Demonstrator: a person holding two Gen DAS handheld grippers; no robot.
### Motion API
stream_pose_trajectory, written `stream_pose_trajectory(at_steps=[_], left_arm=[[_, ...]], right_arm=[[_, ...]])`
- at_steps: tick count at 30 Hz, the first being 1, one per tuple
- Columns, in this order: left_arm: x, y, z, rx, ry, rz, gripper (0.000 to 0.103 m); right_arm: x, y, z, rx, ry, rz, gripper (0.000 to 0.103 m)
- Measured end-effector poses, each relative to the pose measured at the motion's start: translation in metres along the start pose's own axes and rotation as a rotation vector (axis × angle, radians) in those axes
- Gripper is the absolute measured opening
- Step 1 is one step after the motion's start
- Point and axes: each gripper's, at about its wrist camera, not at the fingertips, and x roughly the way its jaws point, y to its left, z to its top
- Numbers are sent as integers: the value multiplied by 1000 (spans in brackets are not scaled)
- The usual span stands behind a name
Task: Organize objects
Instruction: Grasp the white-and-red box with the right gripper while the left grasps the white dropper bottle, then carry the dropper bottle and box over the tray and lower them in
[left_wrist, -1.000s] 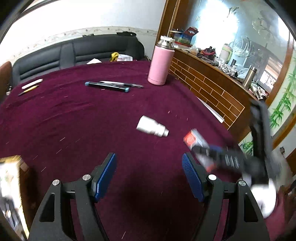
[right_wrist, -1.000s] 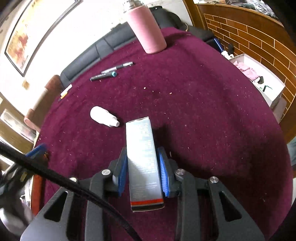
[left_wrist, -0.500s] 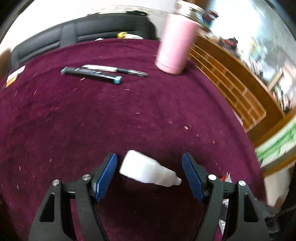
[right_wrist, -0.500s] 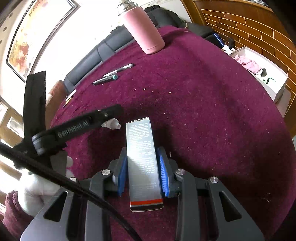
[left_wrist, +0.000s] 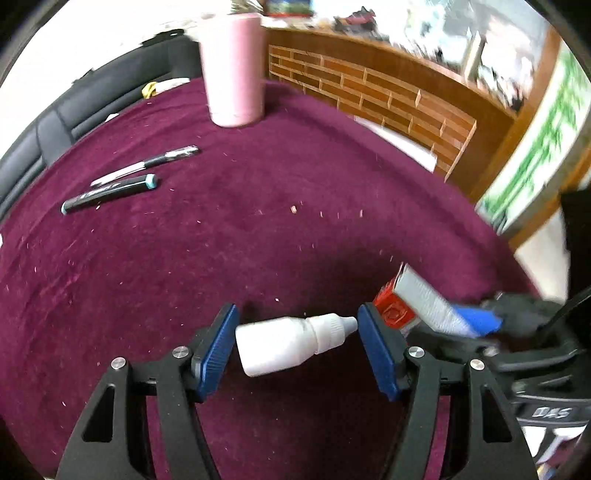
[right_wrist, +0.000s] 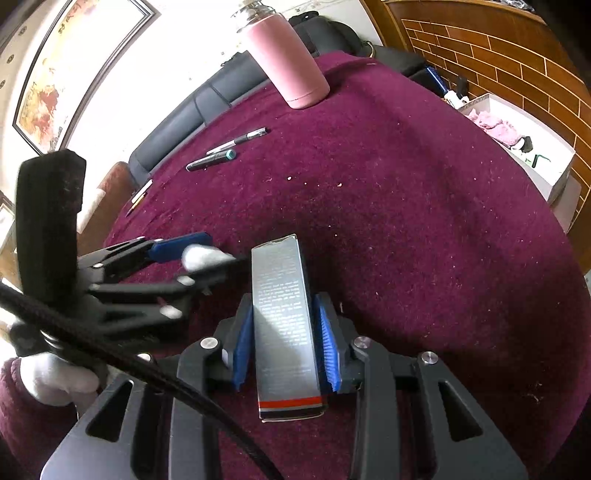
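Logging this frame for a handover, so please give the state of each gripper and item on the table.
left gripper: open, straddling the bottle
white dropper bottle: on its side, capped
right gripper: shut on the box
grey box: clamped lengthwise
pink flask: upright
two pens: lying side by side

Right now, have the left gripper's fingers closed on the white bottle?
No: the white bottle lies on the cloth between the left gripper's fingers, with gaps on both sides.

Left gripper (left_wrist: 295, 332) spread wide, low over the cloth; right gripper (right_wrist: 284, 343) apparently clamped shut, level
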Motion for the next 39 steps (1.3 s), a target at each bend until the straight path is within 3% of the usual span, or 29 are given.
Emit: stream_pose_trajectory(at_steps=[3,7,9,14,20,22,26,29,31,33,39], left_arm=[[6,-10,-3,48,-9,25,61],[4,-9,-6,25,-25,26,59],[2,-10,-6,22,-34,20,42],[-3,-20,-15,59,-26,-9,32],[-14,-31,-34,133,-25,-23,38],[-13,-31,-32,121,-16,-21,40],[-8,-34,-26,92,-25,-10,54],[-9,-33,-31,83,-66,-10,56],[-12,-33,-36,73,-73,-10,52],[-19,-36,-43,77,-74,-2,26],[-39,-37,-75,52,-89,48,22]], right_arm=[[0,0,0,-2,-1,-3,31],[1,1,0,-3,-2,-4,31],[1,2,-1,-10,-3,-8,31],[1,1,0,-10,-3,5,35],[1,4,-1,-25,-4,-6,36],[1,6,-2,-36,-7,-15,36],[1,9,-3,-57,-19,-31,35],[1,10,-3,-67,-17,-37,35],[2,14,-4,-92,-20,-58,35],[3,15,-4,-106,-23,-70,35],[5,23,-8,-156,-34,-113,36]])
